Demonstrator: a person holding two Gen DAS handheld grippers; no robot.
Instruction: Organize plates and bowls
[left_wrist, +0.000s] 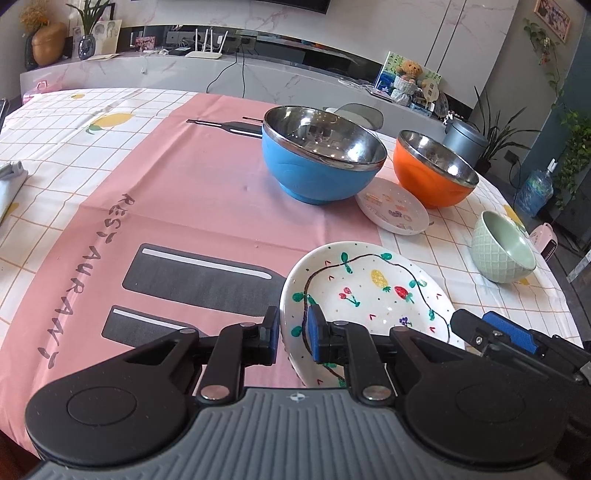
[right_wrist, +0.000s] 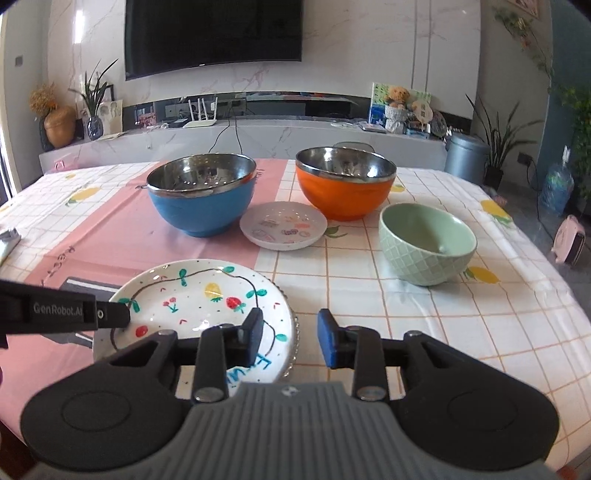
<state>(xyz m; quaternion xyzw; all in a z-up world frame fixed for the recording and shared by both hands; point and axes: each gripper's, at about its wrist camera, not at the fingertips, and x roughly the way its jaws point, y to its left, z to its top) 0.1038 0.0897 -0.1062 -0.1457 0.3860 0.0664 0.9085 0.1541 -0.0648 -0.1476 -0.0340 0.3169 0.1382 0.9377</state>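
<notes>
Your left gripper (left_wrist: 291, 334) pinches the near-left rim of the painted plate (left_wrist: 369, 291), which lies at the desk's (left_wrist: 184, 192) near edge. Your right gripper (right_wrist: 290, 338) straddles its right rim, spread, pads off. Blue bowl (right_wrist: 201, 199), orange bowl (right_wrist: 345, 188), green bowl (right_wrist: 428, 243) and small plate (right_wrist: 282, 225) stand empty beyond.

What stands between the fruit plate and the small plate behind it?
Nothing visible. Bare tablecloth lies between the fruit plate and the small plate. The blue bowl and orange bowl flank the small plate, so the gap is narrow.
</notes>
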